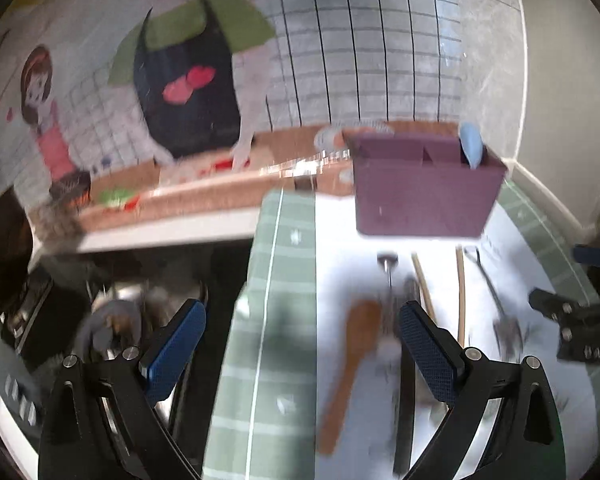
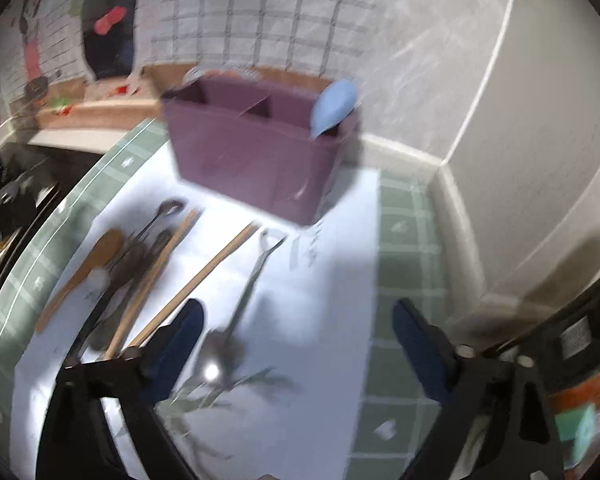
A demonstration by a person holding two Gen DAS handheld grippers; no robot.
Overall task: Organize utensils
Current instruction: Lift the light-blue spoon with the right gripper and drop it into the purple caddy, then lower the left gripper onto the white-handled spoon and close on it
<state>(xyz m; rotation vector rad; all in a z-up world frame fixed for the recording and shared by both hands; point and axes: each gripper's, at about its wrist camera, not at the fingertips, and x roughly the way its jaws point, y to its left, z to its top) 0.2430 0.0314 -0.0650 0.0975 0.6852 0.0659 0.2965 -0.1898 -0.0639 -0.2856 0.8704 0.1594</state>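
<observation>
nearest to us, our left gripper stands spread wide with nothing between its blue pads, hanging over the edge of the green checked tablecloth, where it meets the dark stove to the left. our right gripper is likewise spread and empty, above the white mat and the green cloth; from the left wrist view it shows at the far right edge.

just beyond the fingers, the utensils lie in a loose row on the white mat: a wooden spoon furthest left, then a cluster of dark metal spoons that blur together, two wooden chopsticks lying apart from each other, and a metal ladle-like spoon with its bowl towards us, right beside our right gripper's left finger.

further back on the mat stands the purple utensil caddy, divided into compartments. a light blue spatula leans in its right-hand compartment, head upward.

behind it, a wall mural of cartoon figures and tile.
</observation>
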